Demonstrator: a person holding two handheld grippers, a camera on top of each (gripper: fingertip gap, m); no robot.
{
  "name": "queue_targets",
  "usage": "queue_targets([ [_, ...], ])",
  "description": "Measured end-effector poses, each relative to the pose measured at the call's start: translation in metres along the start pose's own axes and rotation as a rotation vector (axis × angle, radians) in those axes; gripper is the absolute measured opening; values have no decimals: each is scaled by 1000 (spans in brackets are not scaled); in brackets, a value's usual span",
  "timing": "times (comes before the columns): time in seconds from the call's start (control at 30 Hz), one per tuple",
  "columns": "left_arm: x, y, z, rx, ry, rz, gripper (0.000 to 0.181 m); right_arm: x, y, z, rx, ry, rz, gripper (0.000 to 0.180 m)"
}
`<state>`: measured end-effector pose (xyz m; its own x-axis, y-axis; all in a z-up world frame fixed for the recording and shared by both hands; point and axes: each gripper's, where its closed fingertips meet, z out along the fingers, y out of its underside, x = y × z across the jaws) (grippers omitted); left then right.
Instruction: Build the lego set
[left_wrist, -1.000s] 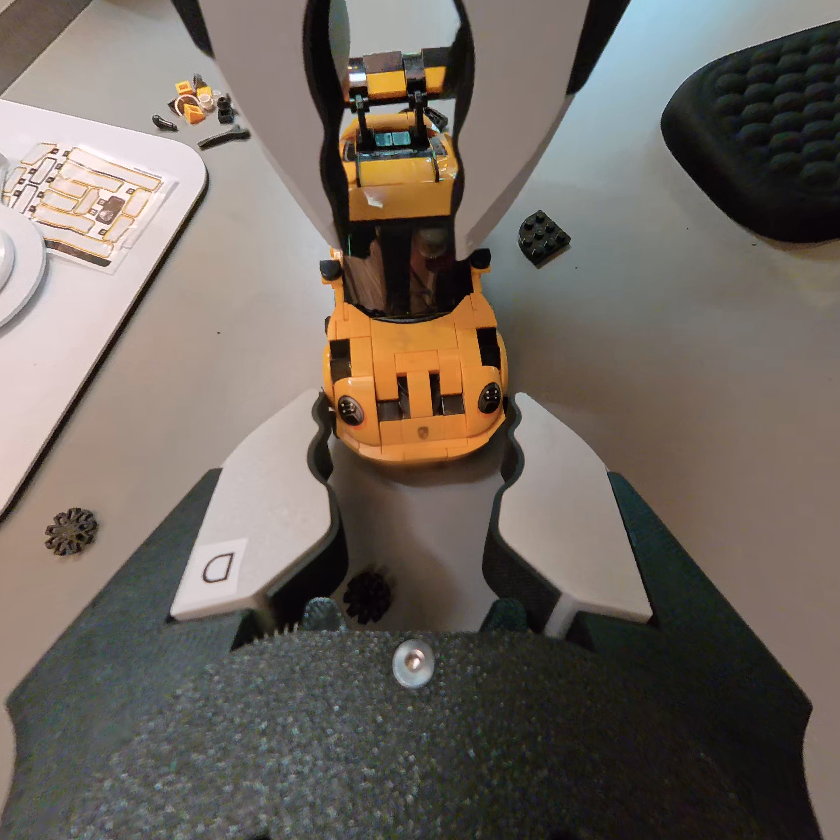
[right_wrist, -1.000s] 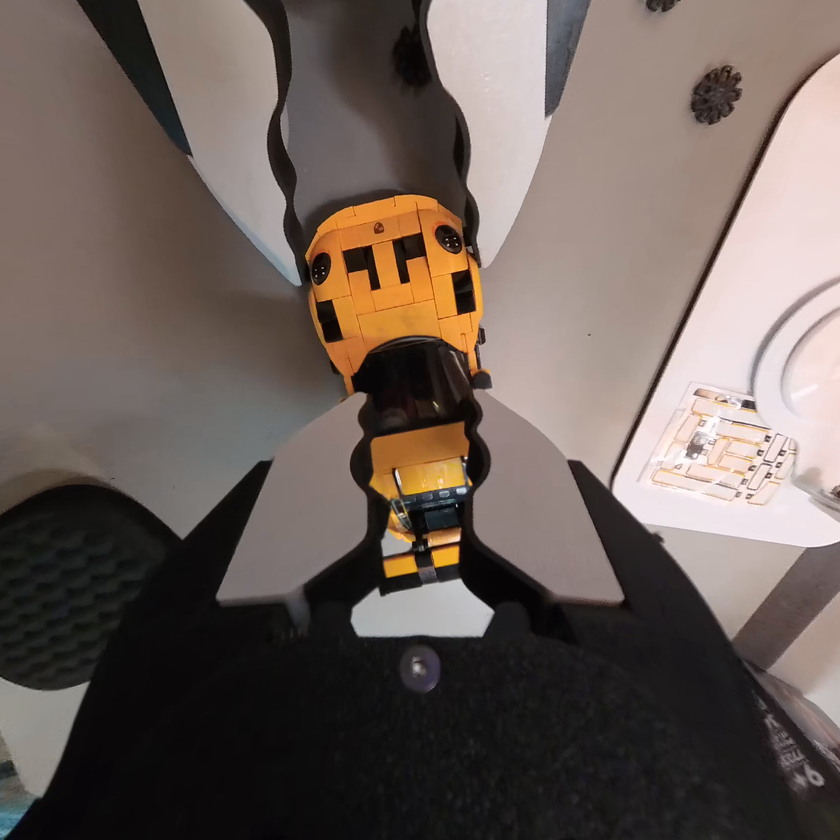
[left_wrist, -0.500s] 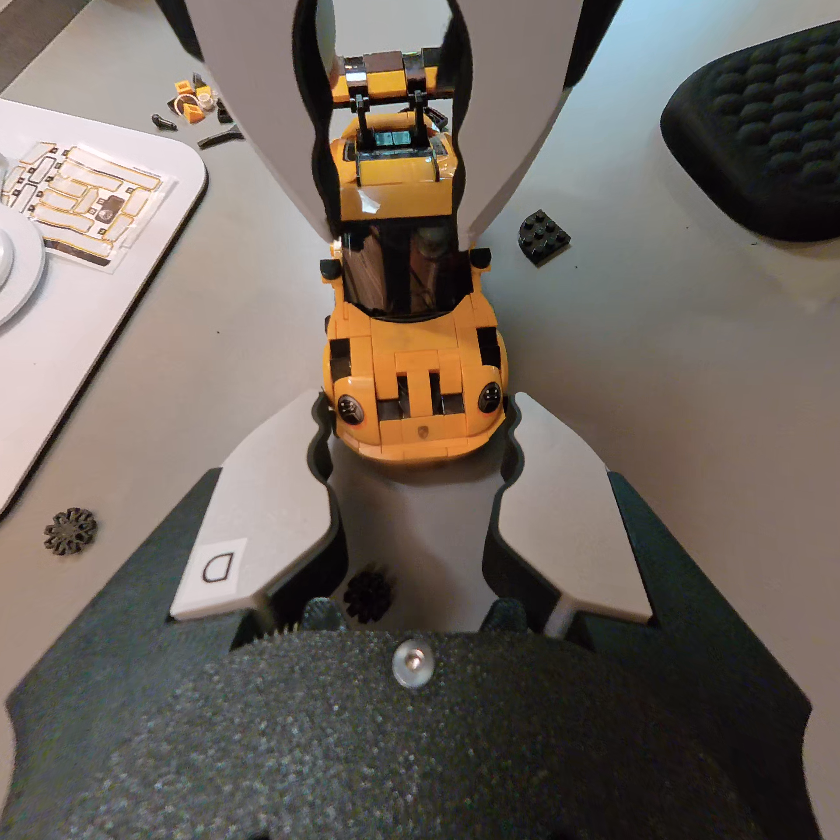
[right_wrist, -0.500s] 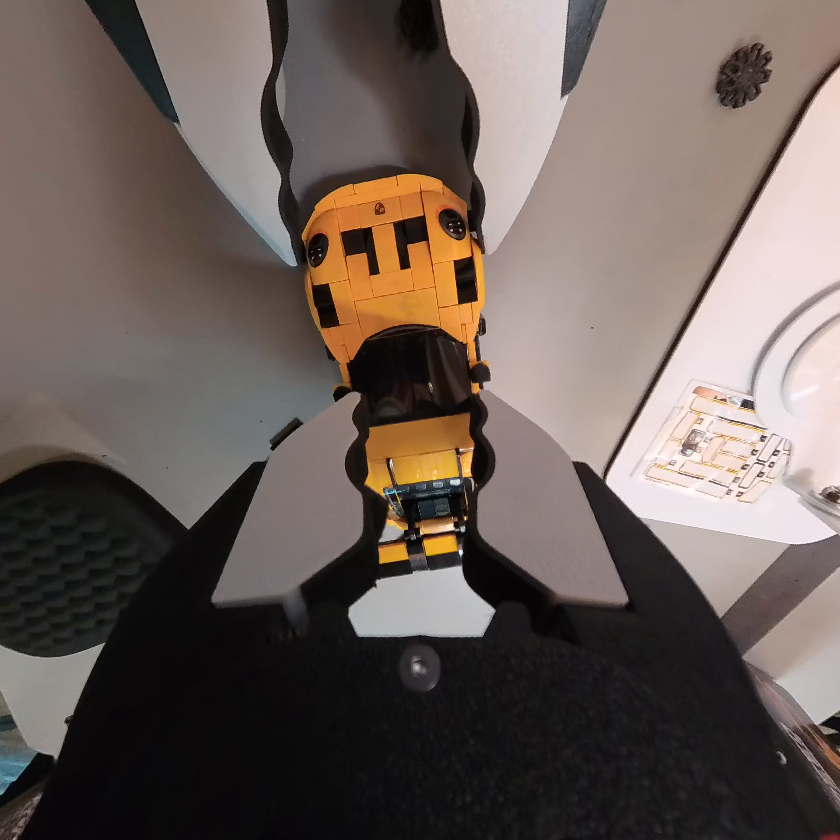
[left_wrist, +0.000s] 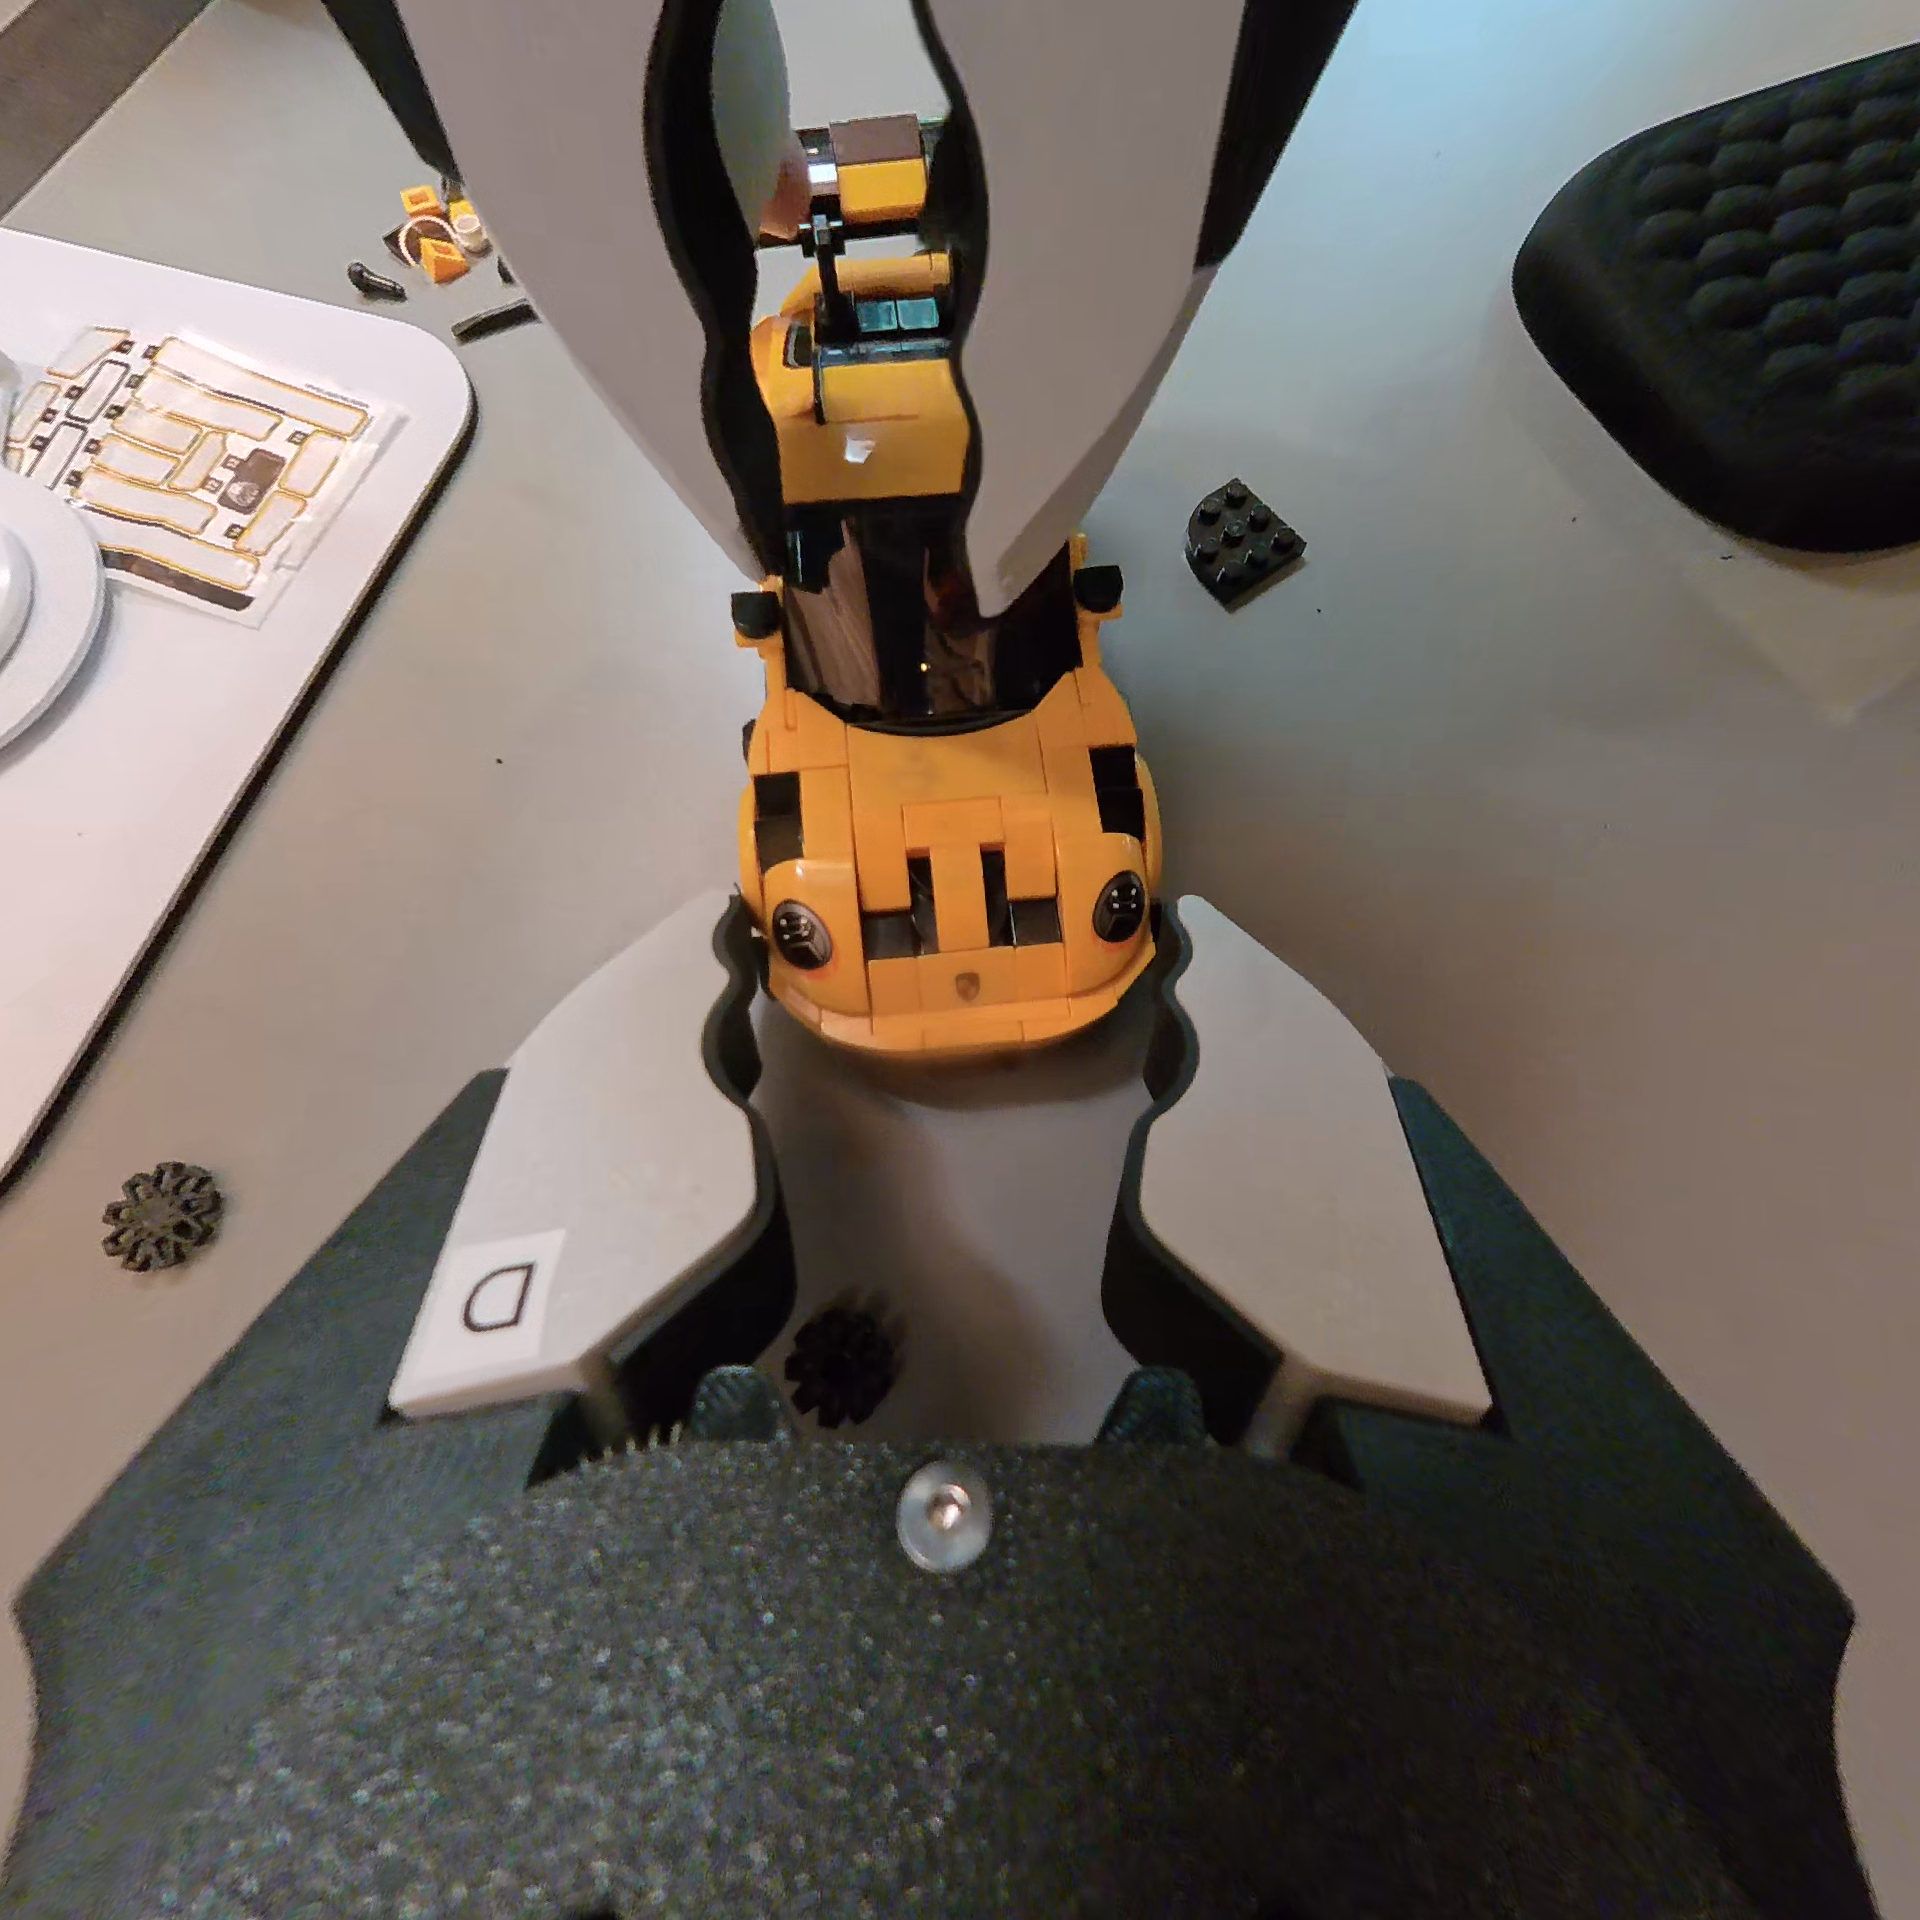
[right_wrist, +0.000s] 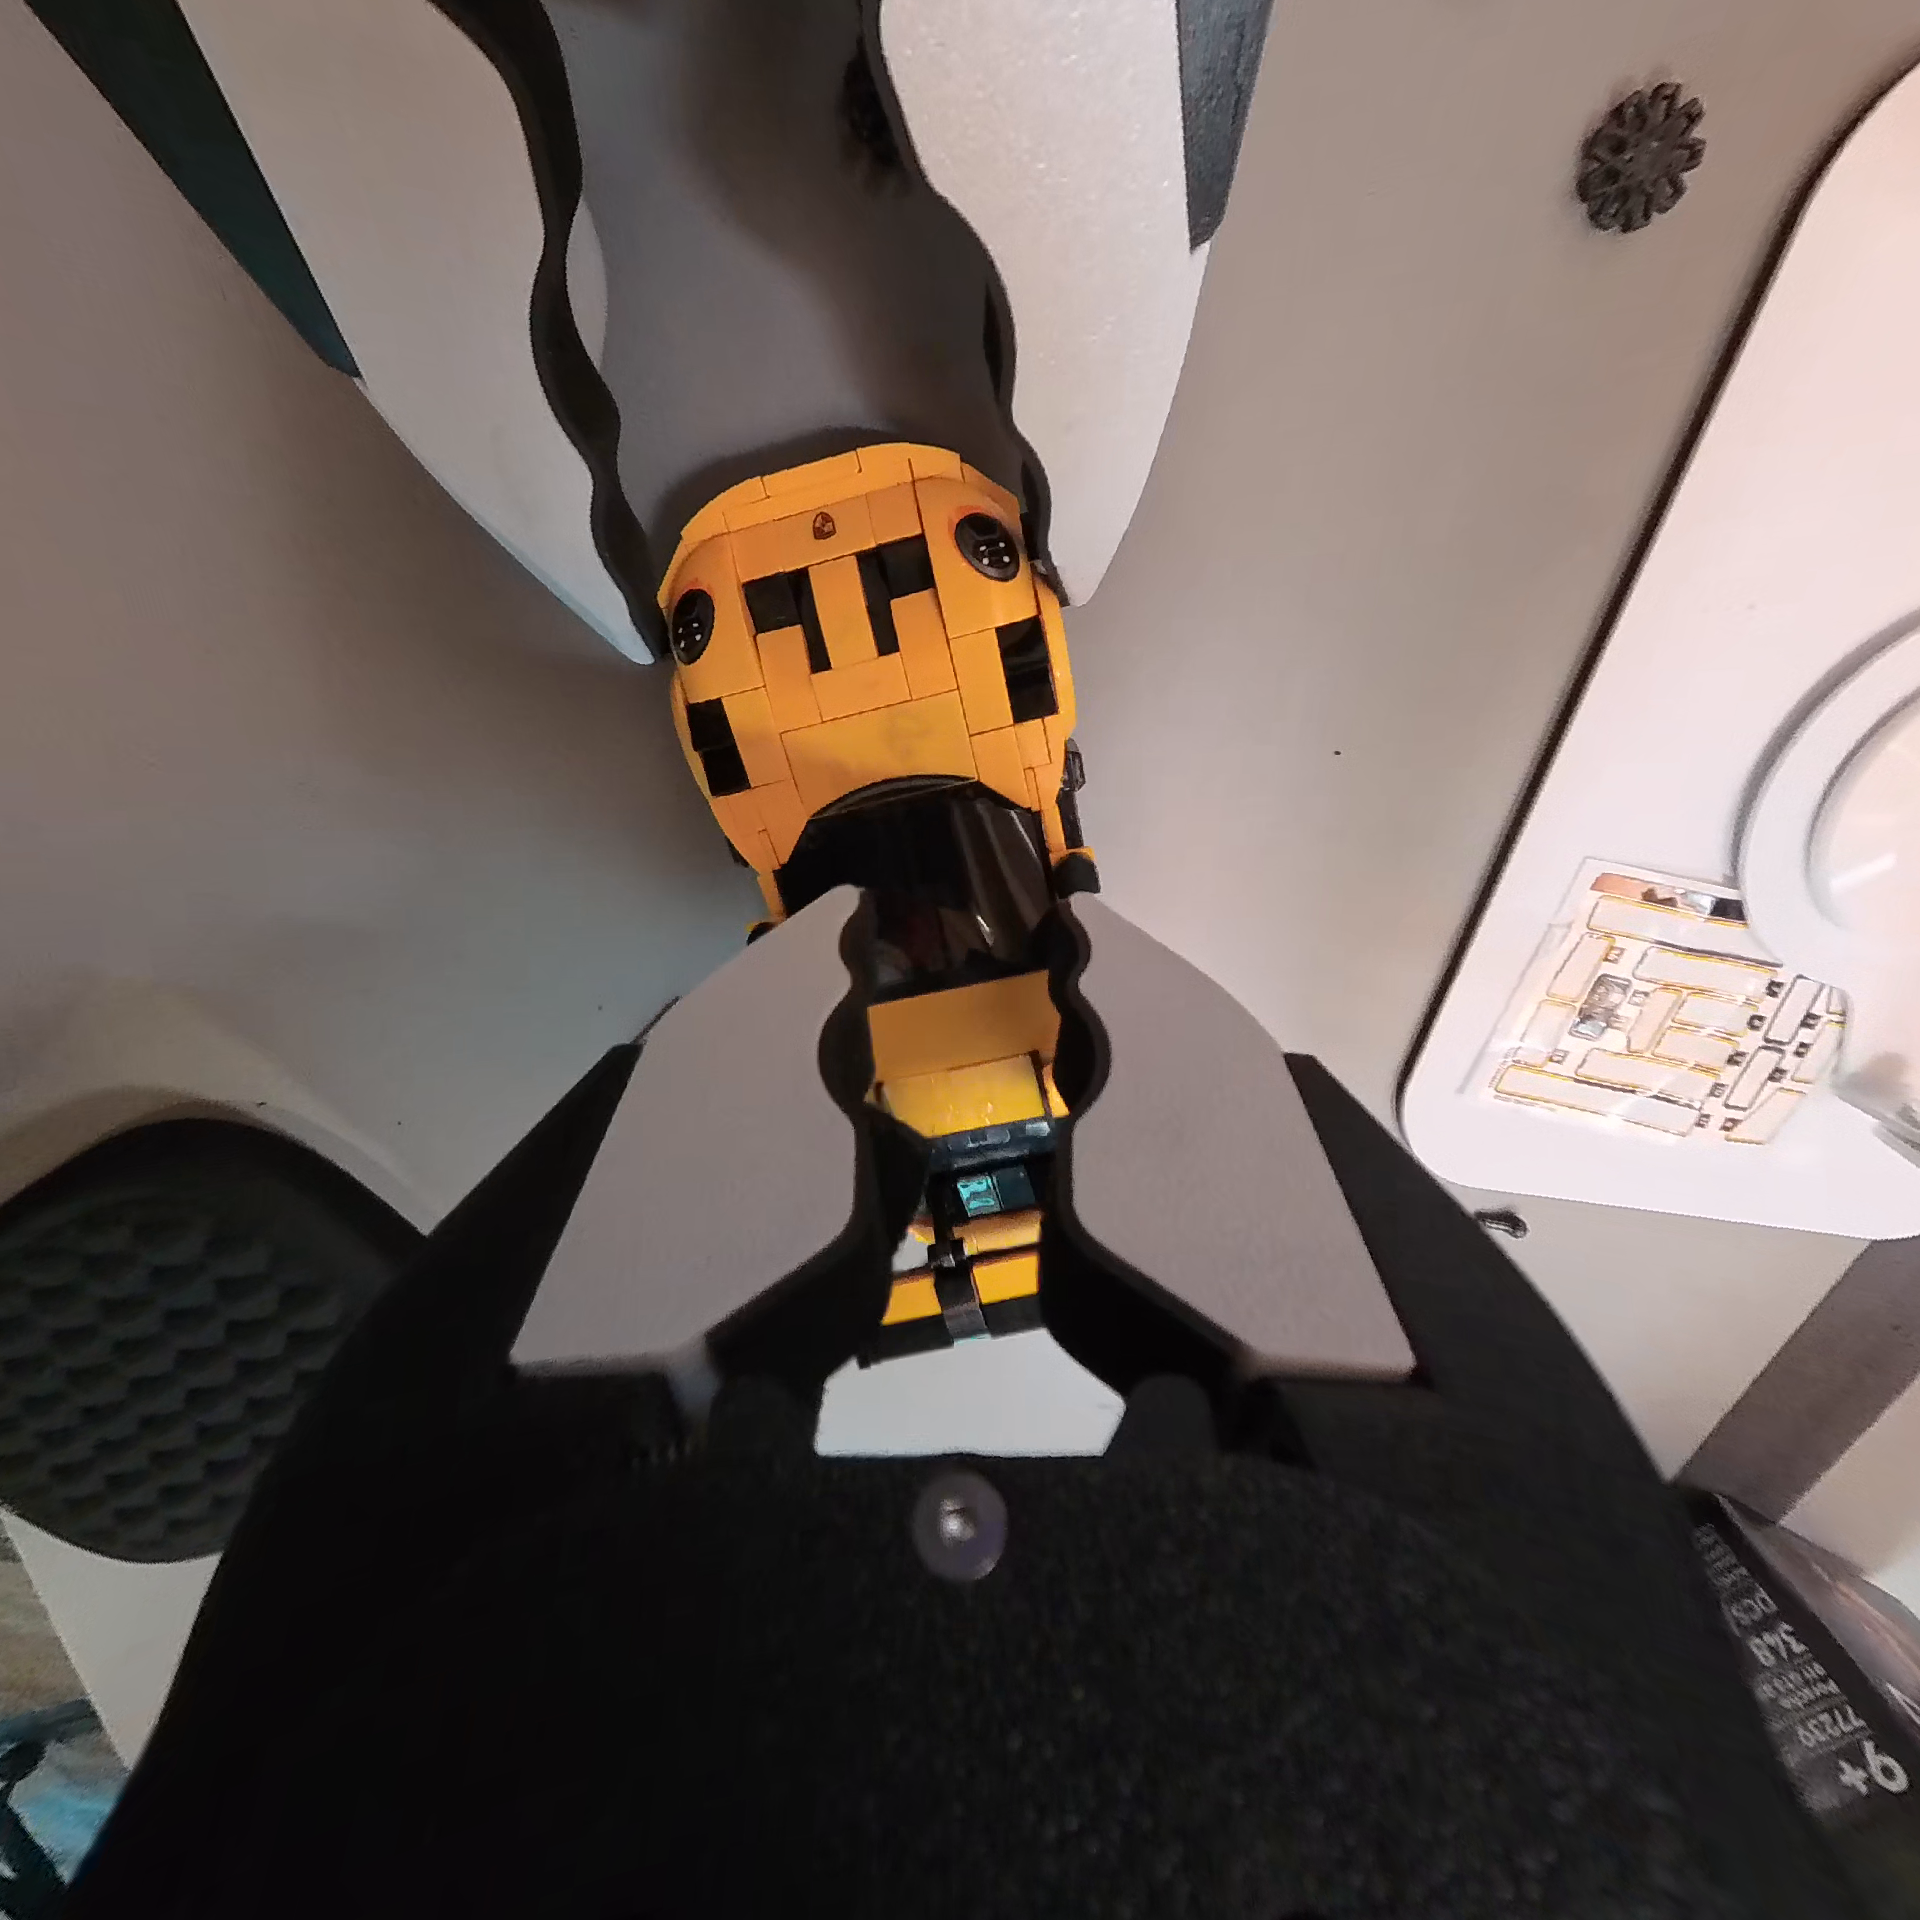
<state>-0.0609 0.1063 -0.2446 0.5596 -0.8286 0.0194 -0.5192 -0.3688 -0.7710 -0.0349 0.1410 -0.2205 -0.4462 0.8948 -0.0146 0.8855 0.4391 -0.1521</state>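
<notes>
1. Two grippers meet at one yellow toy car (left_wrist: 951, 831) that sits on the grey table (left_wrist: 1455, 935), and every place below is given from that car.
2. At the car's nose, the left gripper (left_wrist: 951, 940) has its fingers spread wide; the fingertips (left_wrist: 1210, 940) flank the front corners, and contact cannot be confirmed.
3. At the car's rear half, the right gripper (right_wrist: 951, 935) is clenched on the body, its dark wavy pads pressed against both sides behind the windscreen.
4. A black studded plate (left_wrist: 1244, 540) lies on the table just beside the car's cabin, on the right of the left wrist view.
5. Two black snowflake-shaped pieces lie near the nose: one (left_wrist: 840, 1363) between the left gripper's fingers, one (left_wrist: 163, 1216) farther out.
6. A white tray (left_wrist: 208, 779) with a sticker sheet (left_wrist: 187, 468) lies well apart from the car.
7. Small loose yellow and black pieces (left_wrist: 436, 244) lie beyond the car's rear.
8. A black bumpy pad (left_wrist: 1745, 301) lies well apart on the opposite side.
</notes>
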Motion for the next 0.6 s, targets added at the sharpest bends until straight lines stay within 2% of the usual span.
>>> queue_targets([
  [0.3, 0, 0, 0, -1, -1, -2, 73, 0, -4, 0, 15, 41, -17, 24],
  [0.47, 0, 1, -1, -4, 1, -1, 73, -2, 3, -9, 6, 49, -72, 52],
  [0.6, 0, 1, -1, -4, 2, -1, 73, -5, 11, -5, -24, 45, -104, 49],
])
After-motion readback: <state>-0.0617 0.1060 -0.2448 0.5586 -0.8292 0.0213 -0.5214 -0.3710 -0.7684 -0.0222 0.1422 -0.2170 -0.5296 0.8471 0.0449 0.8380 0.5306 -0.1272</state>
